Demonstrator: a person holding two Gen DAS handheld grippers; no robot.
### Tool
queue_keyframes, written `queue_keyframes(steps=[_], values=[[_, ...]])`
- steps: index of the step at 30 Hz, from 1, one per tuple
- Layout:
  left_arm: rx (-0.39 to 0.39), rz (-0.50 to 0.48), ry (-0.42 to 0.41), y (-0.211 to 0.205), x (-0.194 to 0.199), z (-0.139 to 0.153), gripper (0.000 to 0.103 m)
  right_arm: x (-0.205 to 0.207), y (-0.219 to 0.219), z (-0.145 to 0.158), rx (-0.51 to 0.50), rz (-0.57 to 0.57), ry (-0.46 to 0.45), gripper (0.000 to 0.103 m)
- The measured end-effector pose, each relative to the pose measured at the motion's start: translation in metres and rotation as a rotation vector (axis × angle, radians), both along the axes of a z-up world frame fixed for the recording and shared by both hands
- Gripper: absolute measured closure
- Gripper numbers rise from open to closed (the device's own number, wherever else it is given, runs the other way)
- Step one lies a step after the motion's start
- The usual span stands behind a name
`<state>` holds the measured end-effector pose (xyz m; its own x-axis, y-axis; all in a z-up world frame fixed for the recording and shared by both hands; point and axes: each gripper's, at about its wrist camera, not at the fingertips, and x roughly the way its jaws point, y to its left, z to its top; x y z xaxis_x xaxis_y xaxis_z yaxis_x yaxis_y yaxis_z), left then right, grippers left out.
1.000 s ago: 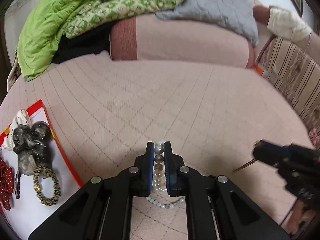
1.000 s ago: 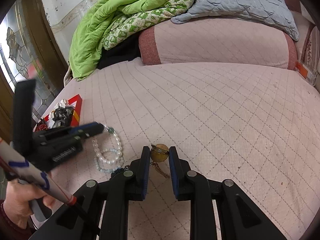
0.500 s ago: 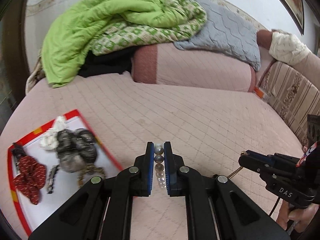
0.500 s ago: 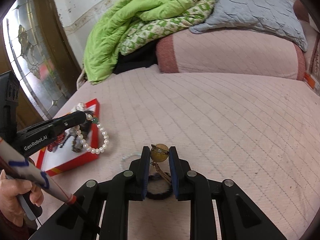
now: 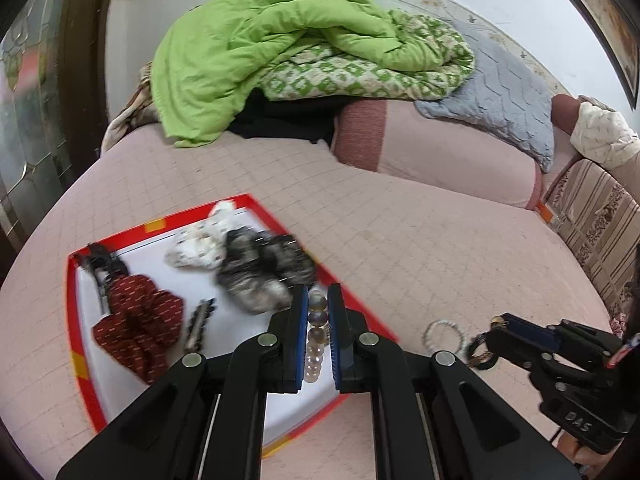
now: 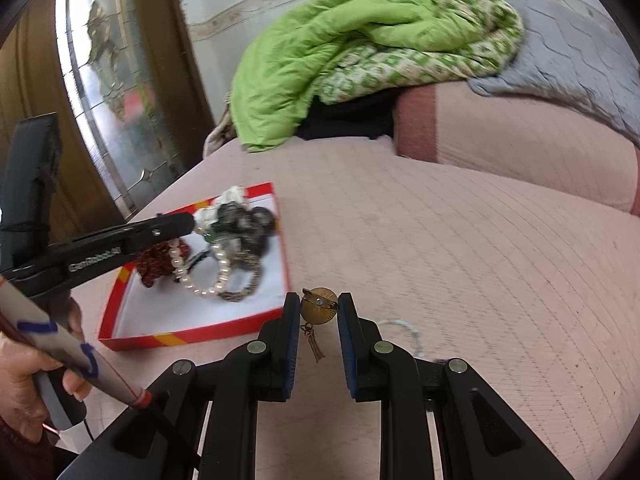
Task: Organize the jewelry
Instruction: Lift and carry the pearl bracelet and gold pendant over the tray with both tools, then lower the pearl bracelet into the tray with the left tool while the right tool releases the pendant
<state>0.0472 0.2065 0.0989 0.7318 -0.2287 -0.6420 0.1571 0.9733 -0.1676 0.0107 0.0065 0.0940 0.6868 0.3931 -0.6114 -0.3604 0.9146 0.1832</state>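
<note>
My left gripper (image 5: 318, 300) is shut on a pearl bracelet (image 5: 314, 340) and holds it over the red-rimmed white box (image 5: 74, 304). From the right wrist view the bracelet (image 6: 208, 280) hangs from the left gripper (image 6: 188, 222) into the box (image 6: 192, 330). My right gripper (image 6: 319, 304) is shut on a gold fan-shaped brooch (image 6: 319, 312) with a small dangling chain, held above the bed just right of the box. The box holds a red scrunchie (image 5: 140, 320), a grey-black scrunchie (image 5: 260, 276), a white scrunchie (image 5: 200, 244) and a dark hair clip (image 5: 198, 322).
A pale beaded bracelet (image 5: 442, 334) and a black-and-gold bracelet (image 5: 478, 354) lie on the pink quilted bed (image 5: 400, 240). A green quilt (image 5: 260, 52), grey blanket (image 5: 508, 104) and pink bolster (image 5: 440, 152) are piled at the far end. A glass door (image 6: 116, 80) stands left.
My left gripper carried the pearl bracelet left, from above the bed to over the box. My right gripper, still holding the brooch, also moved left toward the box.
</note>
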Motion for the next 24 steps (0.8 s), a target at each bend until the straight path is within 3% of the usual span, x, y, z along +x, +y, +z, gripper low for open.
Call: queue_keyframes(steps=[10, 17, 24], values=[[-0.037, 0.095, 0.065, 0.067, 0.001, -0.019, 0.094, 0.011, 0.069, 0.018, 0.034, 0.091, 0.036, 0.082], [-0.049, 0.148, 0.086, 0.096, 0.002, -0.025, 0.094, 0.031, 0.106, 0.004, 0.078, 0.127, 0.133, 0.082], [-0.058, 0.216, 0.098, 0.127, -0.003, -0.028, 0.094, 0.047, 0.143, -0.008, 0.04, 0.153, 0.167, 0.082]])
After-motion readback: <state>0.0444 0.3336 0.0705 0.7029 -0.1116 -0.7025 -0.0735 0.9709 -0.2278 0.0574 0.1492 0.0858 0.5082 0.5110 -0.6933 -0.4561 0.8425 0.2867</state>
